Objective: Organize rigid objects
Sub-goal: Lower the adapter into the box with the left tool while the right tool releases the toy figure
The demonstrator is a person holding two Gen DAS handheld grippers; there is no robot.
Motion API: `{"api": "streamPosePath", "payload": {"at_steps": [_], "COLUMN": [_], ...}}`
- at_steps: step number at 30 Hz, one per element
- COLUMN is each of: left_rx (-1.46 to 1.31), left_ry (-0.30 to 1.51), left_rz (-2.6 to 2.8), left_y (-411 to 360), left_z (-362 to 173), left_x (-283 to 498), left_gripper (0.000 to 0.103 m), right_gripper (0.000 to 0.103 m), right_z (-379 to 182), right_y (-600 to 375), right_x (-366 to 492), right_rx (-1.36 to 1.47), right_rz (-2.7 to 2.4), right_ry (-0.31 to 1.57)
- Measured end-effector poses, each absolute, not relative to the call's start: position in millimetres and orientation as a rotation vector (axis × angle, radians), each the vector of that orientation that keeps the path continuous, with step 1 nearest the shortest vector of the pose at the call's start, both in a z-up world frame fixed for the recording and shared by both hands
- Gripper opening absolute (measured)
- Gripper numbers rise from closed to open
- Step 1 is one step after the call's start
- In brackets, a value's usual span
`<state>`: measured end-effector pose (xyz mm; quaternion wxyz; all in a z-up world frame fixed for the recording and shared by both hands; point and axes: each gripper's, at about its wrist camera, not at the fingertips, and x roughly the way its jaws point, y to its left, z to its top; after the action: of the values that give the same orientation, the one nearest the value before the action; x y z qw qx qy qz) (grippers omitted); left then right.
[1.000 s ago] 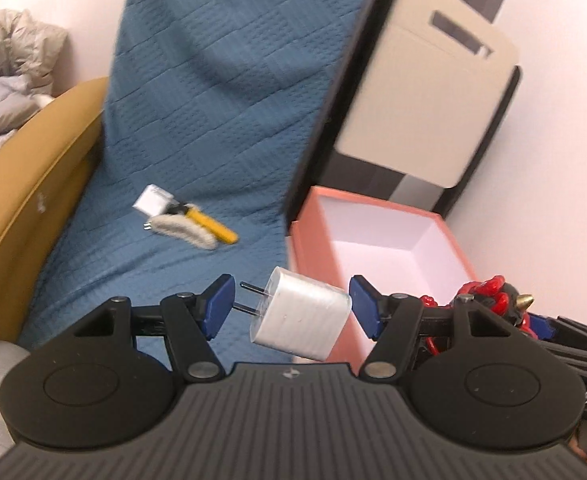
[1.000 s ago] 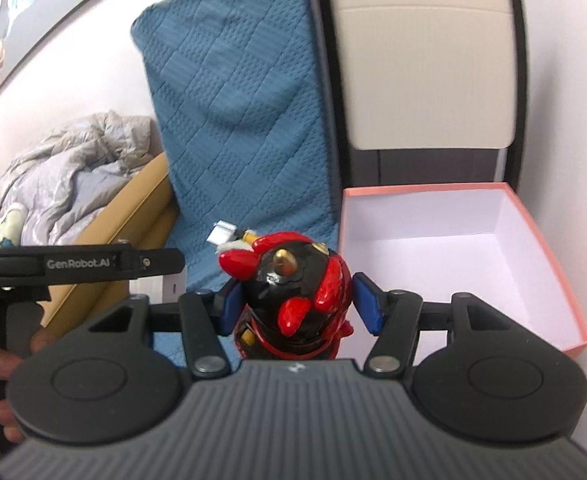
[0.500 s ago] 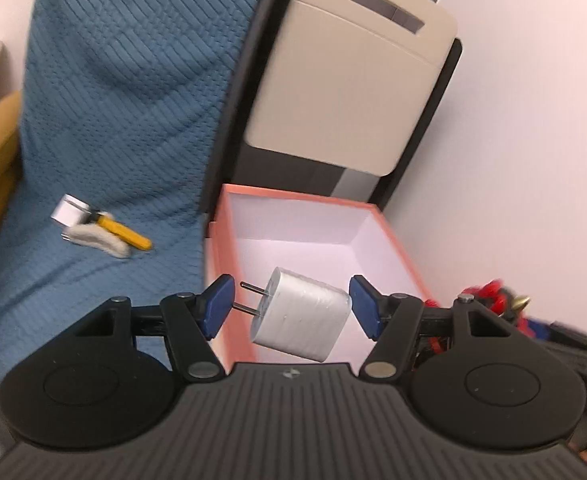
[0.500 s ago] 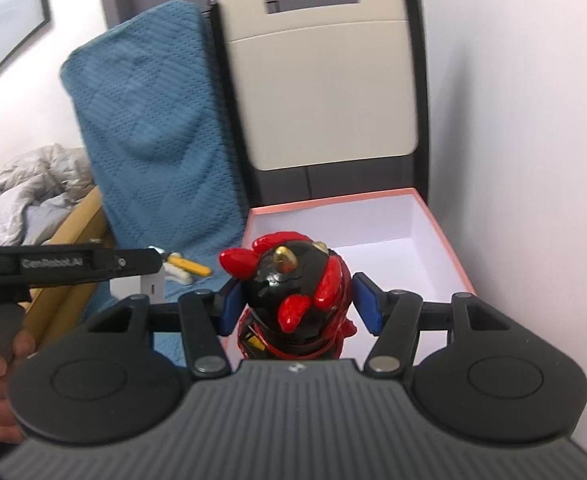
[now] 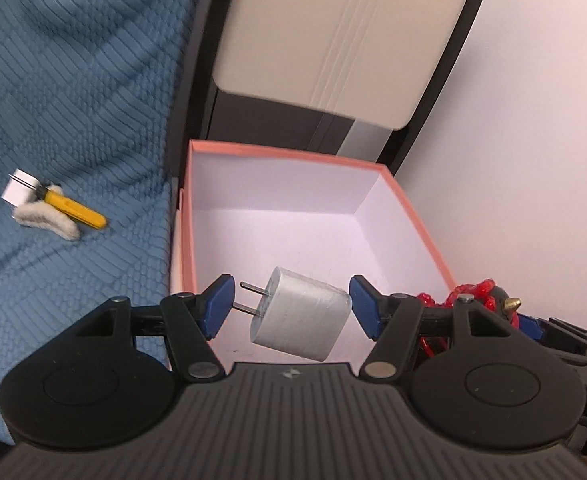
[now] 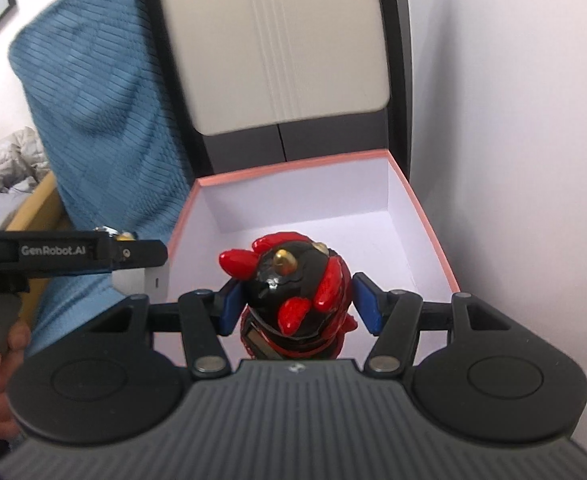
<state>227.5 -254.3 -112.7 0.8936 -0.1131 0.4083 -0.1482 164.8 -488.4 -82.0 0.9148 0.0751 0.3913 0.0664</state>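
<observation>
My left gripper (image 5: 291, 306) is shut on a white plug adapter (image 5: 299, 320), prongs against the left pad, held over the open pink box (image 5: 281, 152) with a white inside. My right gripper (image 6: 297, 300) is shut on a red and black toy figure (image 6: 293, 296), held over the same box (image 6: 425, 216) near its front edge. The toy also shows in the left wrist view (image 5: 477, 292) at the right. The left gripper's body shows in the right wrist view (image 6: 69, 254) at the left, with the adapter (image 6: 149, 280) under it.
A blue quilted cover (image 5: 73, 92) lies left of the box, with a yellow-handled tool (image 5: 73, 210), a small white block (image 5: 19, 192) and a fluffy white piece (image 5: 47, 222) on it. A beige and black panel (image 5: 333, 40) stands behind the box. A white wall (image 6: 513, 120) is at the right.
Both grippers have moved right and forward, from over the blue cover to over the pink box, each still holding its object.
</observation>
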Motion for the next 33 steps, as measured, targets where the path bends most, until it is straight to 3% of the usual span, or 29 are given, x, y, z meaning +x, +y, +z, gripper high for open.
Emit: {"api": "streamPosePath", "payload": {"at_steps": [12, 28, 30, 31, 33], "left_rx": [-0.212, -0.209, -0.215, -0.219, -0.218], "left_ry": [0.957, 0.986, 0.976, 0.97, 0.957], "left_rz": [-0.295, -0.311, -0.309, -0.31, -0.308], "left_y": [-285.6, -291.1, -287.8, -285.7, -282.8], "left_z": [-172.5, -181.2, -175.5, -172.2, -165.1], "left_x": [284.2, 295.8, 291.6, 289.7, 284.8], "left_gripper": [0.069, 0.072, 0.072, 0.072, 0.072], "right_gripper": [0.061, 0.062, 0.066, 0.074, 0.075], "right_z": [-140.8, -177.6, -173.9, -169.9, -162.3], "right_y": [-510.3, -509.7, -509.2, -508.7, -506.2], "right_x": [215.1, 234.6, 234.4, 232.5, 229.6], "right_rx": [0.163, 0.185, 0.194, 0.191, 0.171], "right_rz": [0.139, 0.097, 0.108, 0.109, 0.101], "right_ry": [0.92, 1.047, 1.035, 1.024, 1.008]}}
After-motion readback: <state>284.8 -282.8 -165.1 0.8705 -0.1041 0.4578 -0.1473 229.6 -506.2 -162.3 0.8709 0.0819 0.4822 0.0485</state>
